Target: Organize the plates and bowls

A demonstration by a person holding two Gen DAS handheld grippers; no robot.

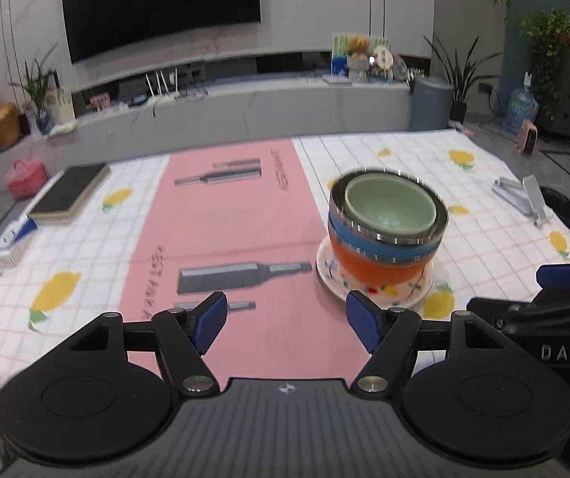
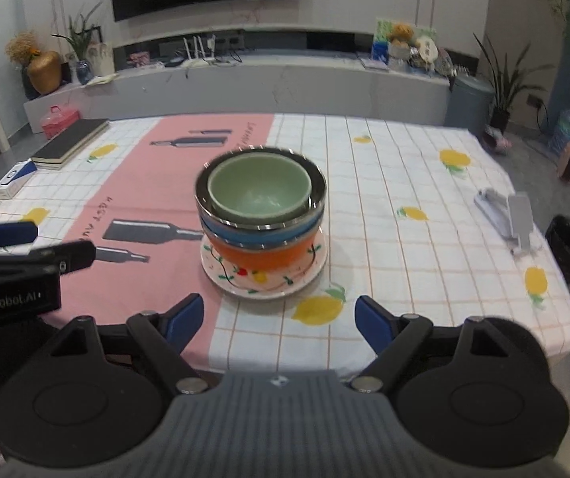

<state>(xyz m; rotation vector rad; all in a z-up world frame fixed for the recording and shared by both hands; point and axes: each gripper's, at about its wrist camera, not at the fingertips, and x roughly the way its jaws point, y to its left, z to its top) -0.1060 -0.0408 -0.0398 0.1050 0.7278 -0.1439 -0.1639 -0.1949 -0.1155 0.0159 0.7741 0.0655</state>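
On the table ahead of me sits the whole job in one pile: a green bowl [image 2: 260,195] nested in a steel-rimmed blue bowl [image 2: 261,228], that one seated in an orange bowl [image 2: 263,255], and all three resting on a flowered plate [image 2: 264,279]. The pile straddles the edge where the pink strip [image 2: 133,215] meets the lemon-print tablecloth [image 2: 424,183].

I have the left gripper [image 1: 286,324] low near the front edge of the table, its blue pads spread wide with nothing between them; the pile is just ahead and to its right. The right gripper [image 2: 279,322] is likewise wide apart and empty, and the pile lies almost straight ahead between its fingers.

I judge I am either at the very start, approaching to take the pile apart, or just clear of a finished stack; the pictures alone do not tell me which. If more is wanted, the next move calls for one gripper to steady the plate or the orange bowl while the other pinches the green bowl's rim and lifts it straight up, since the steel rims look slick and the stack could slide.

Elsewhere on the cloth I see a dark book [image 1: 69,195] and a small blue-and-white box [image 1: 12,245] far left, and a folding phone stand [image 2: 508,219] far right. Beyond the table are a long grey shelf, a wall television [image 1: 161,8], potted plants and a gold vase [image 2: 44,71].
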